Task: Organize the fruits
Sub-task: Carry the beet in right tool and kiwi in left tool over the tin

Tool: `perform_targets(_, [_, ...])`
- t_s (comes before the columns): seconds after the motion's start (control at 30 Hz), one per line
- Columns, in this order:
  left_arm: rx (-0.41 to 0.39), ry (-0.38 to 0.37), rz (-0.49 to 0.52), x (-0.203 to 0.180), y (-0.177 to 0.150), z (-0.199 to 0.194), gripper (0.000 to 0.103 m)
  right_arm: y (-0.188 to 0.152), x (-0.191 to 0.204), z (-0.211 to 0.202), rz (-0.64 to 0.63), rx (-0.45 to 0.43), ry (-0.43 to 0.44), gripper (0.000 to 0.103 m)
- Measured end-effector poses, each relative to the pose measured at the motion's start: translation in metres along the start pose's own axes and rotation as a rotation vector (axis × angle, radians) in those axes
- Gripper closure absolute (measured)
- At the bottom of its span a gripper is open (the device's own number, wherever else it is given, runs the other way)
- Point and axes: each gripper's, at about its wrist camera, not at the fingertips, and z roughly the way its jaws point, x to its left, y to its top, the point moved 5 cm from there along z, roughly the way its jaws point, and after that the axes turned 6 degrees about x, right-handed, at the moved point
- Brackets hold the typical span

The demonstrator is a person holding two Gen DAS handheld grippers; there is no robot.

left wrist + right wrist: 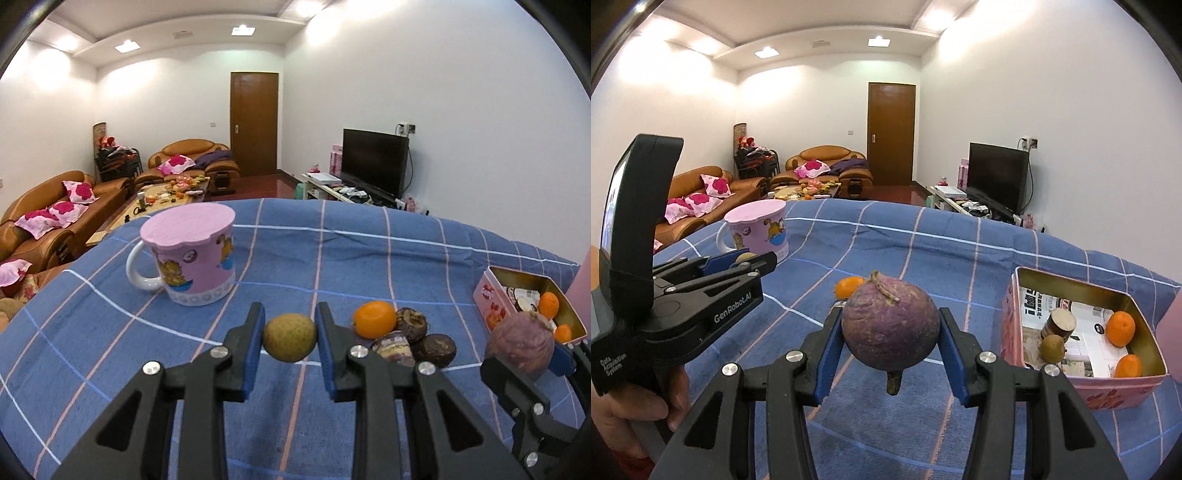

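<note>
Only my right wrist view shows inside the pink tin (1012,325): two oranges (1120,328), a small brownish fruit (1052,348). My left gripper (290,341) pinches a longan (290,338); my right gripper (891,338) clamps a purple round fruit (891,328).

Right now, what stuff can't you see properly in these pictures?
- Inside the pink mug: its lid covers it in both views.
- Orange on the cloth: mostly behind the purple fruit in the right wrist view.
- Tin: cut off by the left wrist view's edge.

Bare blue cloth (332,258) lay open at twelve o'clock; the lidded mug (192,254) blocked eleven, the fruit cluster (402,332) one, the tin (1082,354) stood at three
</note>
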Motion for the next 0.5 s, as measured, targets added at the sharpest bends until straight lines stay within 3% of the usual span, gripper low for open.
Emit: perform_targets(0.5, [-0.016, 0.039, 0.032, -0.027, -0.01, -0.015, 0.074, -0.007, -0.023, -0.01, 0.02, -0.001, -0.024, 0.052])
